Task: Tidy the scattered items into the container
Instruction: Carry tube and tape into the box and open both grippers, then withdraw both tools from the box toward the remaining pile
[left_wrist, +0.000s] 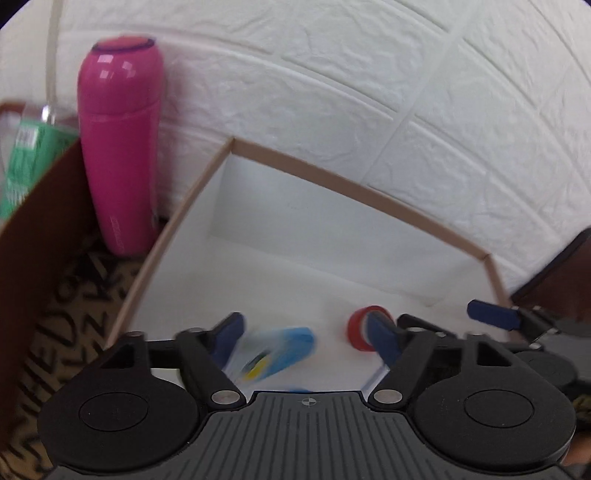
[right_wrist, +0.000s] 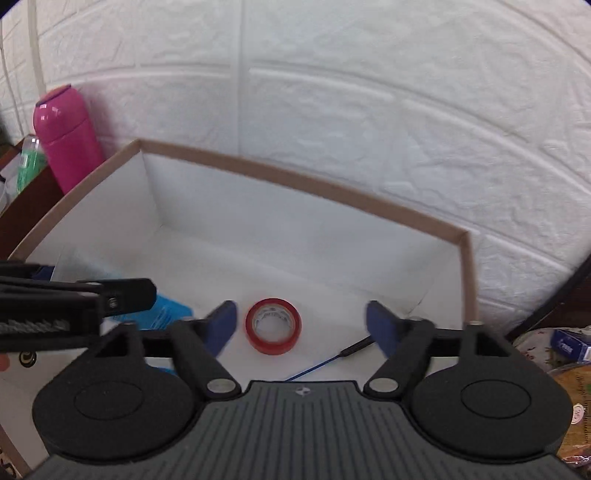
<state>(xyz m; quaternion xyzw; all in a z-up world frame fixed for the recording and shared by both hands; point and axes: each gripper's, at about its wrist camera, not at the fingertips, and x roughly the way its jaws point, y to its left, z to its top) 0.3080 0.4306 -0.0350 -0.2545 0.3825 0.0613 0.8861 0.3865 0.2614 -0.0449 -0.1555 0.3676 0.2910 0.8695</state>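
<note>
A cardboard box (left_wrist: 332, 181) with a white inside lies under both grippers. My left gripper (left_wrist: 304, 328) is open over the box's near left part. A blurred blue packet (left_wrist: 280, 350) with a yellow mark shows between its fingers, and neither pad touches it. A red tape roll (right_wrist: 273, 326) lies on the box floor. My right gripper (right_wrist: 301, 317) hangs open just above it, one finger to each side, with no contact. The blue packet (right_wrist: 166, 314) shows in the right wrist view too, beside the left gripper's body (right_wrist: 74, 299).
A pink bottle (left_wrist: 122, 147) stands against the white brick wall left of the box, beside a green-labelled bottle (left_wrist: 26, 162) and a brown carton (left_wrist: 37, 240). A thin blue cable (right_wrist: 325, 363) lies in the box. A small blue box (right_wrist: 569, 343) sits at the right.
</note>
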